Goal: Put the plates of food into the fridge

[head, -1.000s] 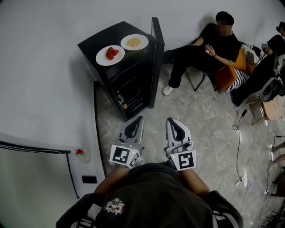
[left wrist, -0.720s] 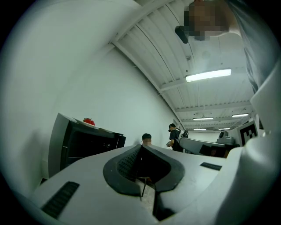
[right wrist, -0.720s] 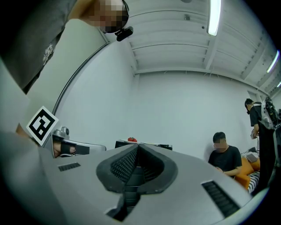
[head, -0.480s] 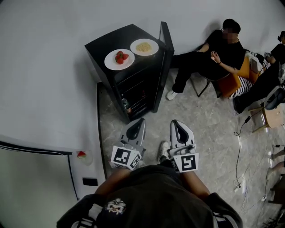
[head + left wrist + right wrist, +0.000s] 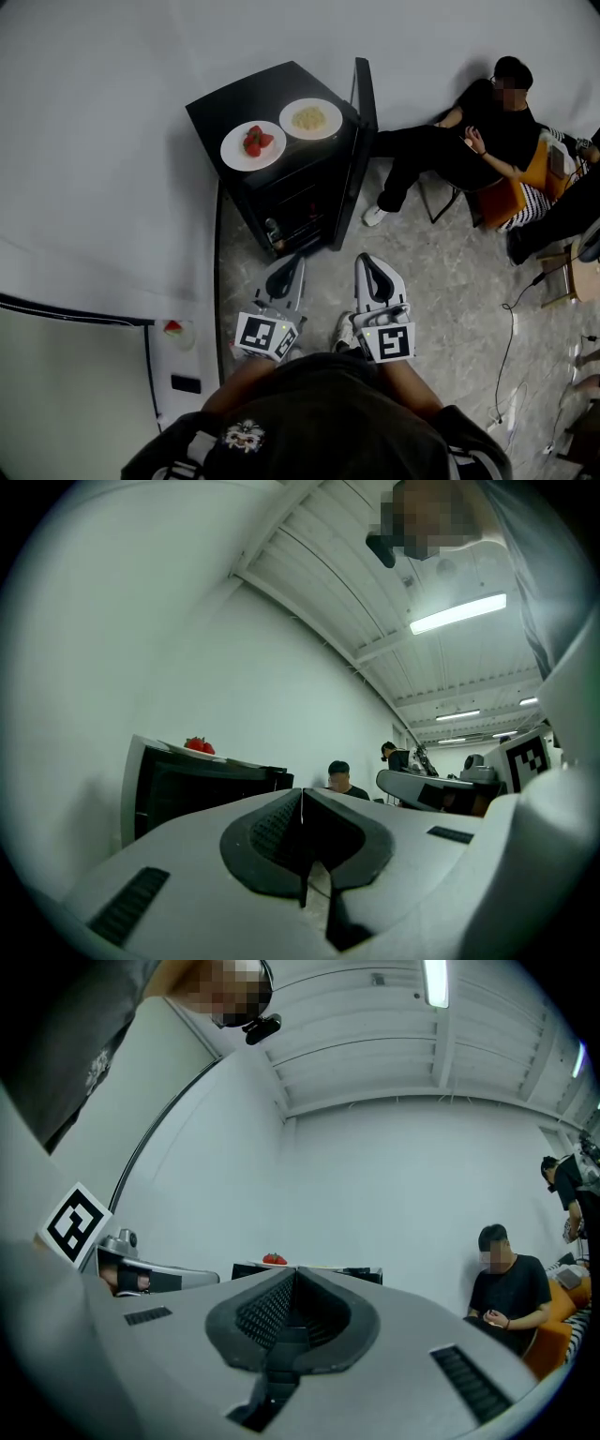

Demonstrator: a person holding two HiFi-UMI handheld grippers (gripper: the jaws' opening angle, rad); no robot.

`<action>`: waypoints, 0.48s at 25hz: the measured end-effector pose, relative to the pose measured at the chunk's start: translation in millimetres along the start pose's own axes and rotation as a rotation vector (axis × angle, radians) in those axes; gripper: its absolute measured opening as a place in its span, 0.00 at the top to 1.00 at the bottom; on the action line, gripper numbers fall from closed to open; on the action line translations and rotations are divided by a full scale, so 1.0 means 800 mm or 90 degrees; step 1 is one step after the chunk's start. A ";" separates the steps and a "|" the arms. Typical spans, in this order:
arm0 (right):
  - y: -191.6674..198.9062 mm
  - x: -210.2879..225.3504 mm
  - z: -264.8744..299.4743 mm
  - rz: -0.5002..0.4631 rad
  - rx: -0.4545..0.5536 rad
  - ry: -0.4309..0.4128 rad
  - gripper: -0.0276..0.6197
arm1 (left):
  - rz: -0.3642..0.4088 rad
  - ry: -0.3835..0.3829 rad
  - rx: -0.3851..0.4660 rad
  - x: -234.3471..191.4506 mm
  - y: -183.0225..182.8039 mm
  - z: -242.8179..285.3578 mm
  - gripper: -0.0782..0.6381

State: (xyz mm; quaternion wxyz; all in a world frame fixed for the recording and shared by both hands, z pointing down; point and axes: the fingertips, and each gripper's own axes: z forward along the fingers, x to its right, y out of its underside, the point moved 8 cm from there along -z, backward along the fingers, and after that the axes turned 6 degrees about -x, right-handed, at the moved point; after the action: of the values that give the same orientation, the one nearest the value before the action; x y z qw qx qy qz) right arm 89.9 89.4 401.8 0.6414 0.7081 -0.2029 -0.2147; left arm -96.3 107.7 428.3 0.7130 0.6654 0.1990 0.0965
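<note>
A black mini fridge (image 5: pixel 281 178) stands against the white wall with its door (image 5: pixel 366 141) swung open to the right. On its top sit two white plates: one with strawberries (image 5: pixel 253 144) and one with pale noodles (image 5: pixel 310 118). My left gripper (image 5: pixel 292 262) and right gripper (image 5: pixel 367 262) are held side by side a short way in front of the fridge, both shut and empty. In the left gripper view the strawberries (image 5: pixel 197 746) show above the fridge (image 5: pixel 187 789). In the right gripper view the strawberries (image 5: pixel 274 1260) peek over my shut right gripper (image 5: pixel 295 1270).
A person (image 5: pixel 469 141) sits on an orange chair (image 5: pixel 511 192) right of the fridge, legs stretched toward the door. Cables (image 5: pixel 511 323) trail over the stone floor at right. A white partition (image 5: pixel 103 272) runs along the left.
The fridge and its plates have come nearer and shifted right and down in the head view as I step toward them. Both grippers stay shut and side by side.
</note>
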 end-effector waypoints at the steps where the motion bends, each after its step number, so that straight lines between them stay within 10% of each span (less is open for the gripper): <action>1: 0.000 0.009 0.006 0.003 0.003 -0.002 0.92 | 0.001 -0.006 0.000 0.001 -0.001 0.009 0.86; 12: 0.008 0.088 0.061 0.036 0.026 -0.051 0.92 | 0.017 -0.077 0.000 0.008 -0.013 0.080 0.86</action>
State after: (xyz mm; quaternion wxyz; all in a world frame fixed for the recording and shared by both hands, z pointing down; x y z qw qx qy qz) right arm 120.1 8.8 400.7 0.6237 0.7059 -0.2530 -0.2205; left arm -65.5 51.3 419.4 0.7221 0.6729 0.1466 0.0657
